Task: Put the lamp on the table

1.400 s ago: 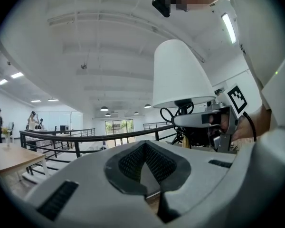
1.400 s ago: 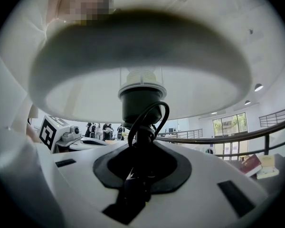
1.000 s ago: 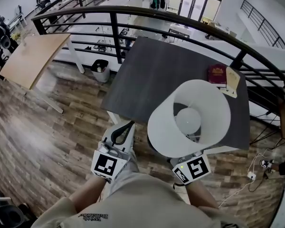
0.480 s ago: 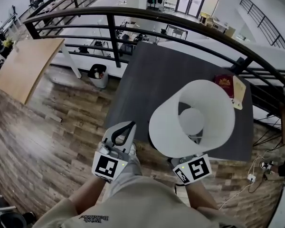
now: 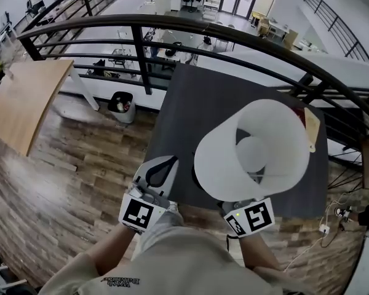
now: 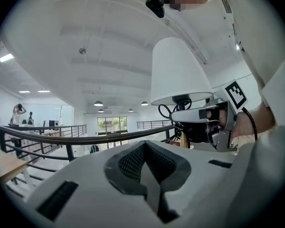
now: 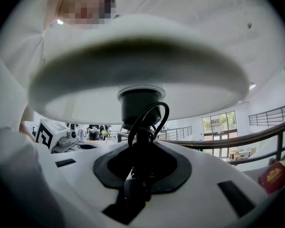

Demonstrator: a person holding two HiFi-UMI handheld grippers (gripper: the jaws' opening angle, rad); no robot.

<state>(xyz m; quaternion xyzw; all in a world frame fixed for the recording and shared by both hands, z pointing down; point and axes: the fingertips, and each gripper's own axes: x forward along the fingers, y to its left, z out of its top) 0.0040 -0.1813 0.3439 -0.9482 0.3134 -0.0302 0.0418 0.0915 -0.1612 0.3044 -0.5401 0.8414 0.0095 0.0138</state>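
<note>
Our left gripper (image 5: pixel 162 166) is pressed together and empty. Our right gripper (image 7: pixel 137 175) pinches the lamp (image 5: pixel 252 155) by its stem, over the dark table (image 5: pixel 203 103) near its edge. Wood floor (image 5: pixel 61 183) spreads alongside, with a black railing (image 5: pixel 172 26) beyond.

Nothing legible here: the print on your sweatshirt (image 5: pixel 120 281) is upside down and too small to read, the gold emblem on the red booklet (image 7: pixel 274 175) is blurred, and your right tool (image 7: pixel 137 175) carries a coded square marker, not letters.
</note>
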